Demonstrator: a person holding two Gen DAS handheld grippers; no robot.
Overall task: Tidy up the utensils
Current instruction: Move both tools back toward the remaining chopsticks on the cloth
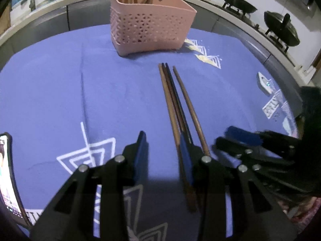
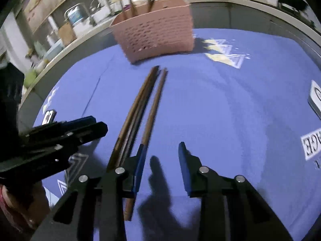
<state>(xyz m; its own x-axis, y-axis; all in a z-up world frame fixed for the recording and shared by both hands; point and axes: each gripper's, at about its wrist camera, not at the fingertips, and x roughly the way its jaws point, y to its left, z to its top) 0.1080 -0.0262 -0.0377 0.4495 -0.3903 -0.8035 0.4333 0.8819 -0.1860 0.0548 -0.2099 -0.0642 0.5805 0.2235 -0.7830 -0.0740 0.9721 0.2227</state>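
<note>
Several brown and dark chopsticks (image 1: 176, 104) lie side by side on the blue cloth, pointing at a pink perforated basket (image 1: 152, 26) that holds more chopsticks upright. My left gripper (image 1: 163, 152) hangs low over the cloth, open, with bare cloth between its fingers. The chopsticks' near ends run under its right finger (image 1: 185, 154). In the right wrist view the same chopsticks (image 2: 140, 108) lie left of centre, and one passes beneath the left finger (image 2: 141, 160) of my right gripper (image 2: 162, 160), which is open and holds nothing. The basket (image 2: 154, 34) stands behind them.
A phone (image 1: 8, 176) with a lit screen lies at the cloth's near left. A small white box (image 1: 264, 82) sits at the right edge. Behind the table runs a kitchen counter with two dark woks (image 1: 238, 4) on a stove. Each gripper shows in the other's view.
</note>
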